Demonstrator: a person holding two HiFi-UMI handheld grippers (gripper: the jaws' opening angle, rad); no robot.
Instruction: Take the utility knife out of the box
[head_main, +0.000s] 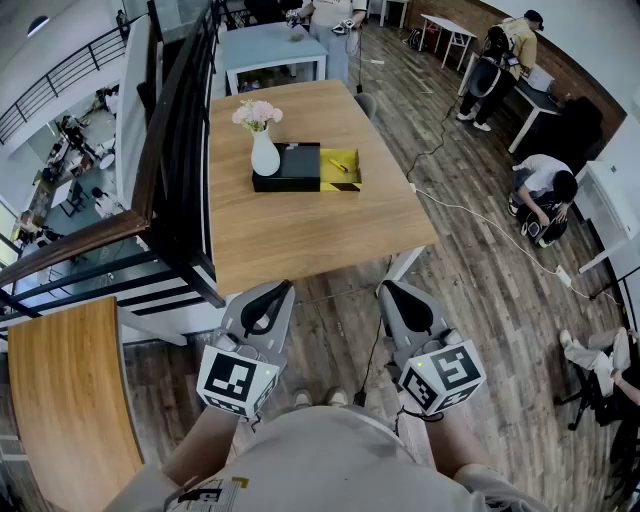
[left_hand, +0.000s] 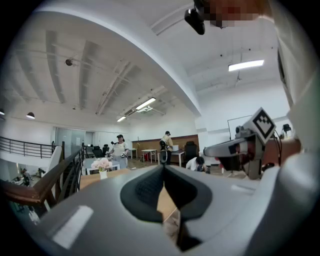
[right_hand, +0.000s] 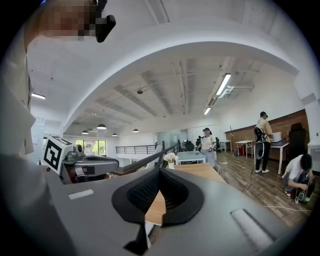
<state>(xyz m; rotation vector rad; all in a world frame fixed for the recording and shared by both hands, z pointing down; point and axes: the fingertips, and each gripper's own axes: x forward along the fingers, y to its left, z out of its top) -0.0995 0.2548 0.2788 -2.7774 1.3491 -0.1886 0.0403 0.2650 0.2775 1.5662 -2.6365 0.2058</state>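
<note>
The utility knife (head_main: 339, 165), a small yellow tool, lay in the open yellow half of a box (head_main: 296, 166) whose other half was black. The box sat on the far part of a long wooden table (head_main: 300, 235), toward its middle. Touching the box's left end stood a white vase (head_main: 265, 156) of pale pink flowers (head_main: 257, 113).

Both grippers were held well short of the box, beyond the table's near edge and above the plank floor (head_main: 470, 260). The left gripper (head_main: 284, 286) pointed toward the table's near left part. In its own view its jaws were pressed together at the tips, clenched on nothing, with the tabletop showing through the gap behind them. The right gripper (head_main: 386, 286) hung beside it, apart from it, pointing the same way. Its dark pads (right_hand: 176, 192) also met at the tips, with nothing between them.

A dark railing (head_main: 175, 130) ran along the table's left side. A white cable (head_main: 480, 215) trailed over the floor to the right. One person (head_main: 545, 195) crouched there on the floor, and another (head_main: 500, 65) stood farther back by a desk.
</note>
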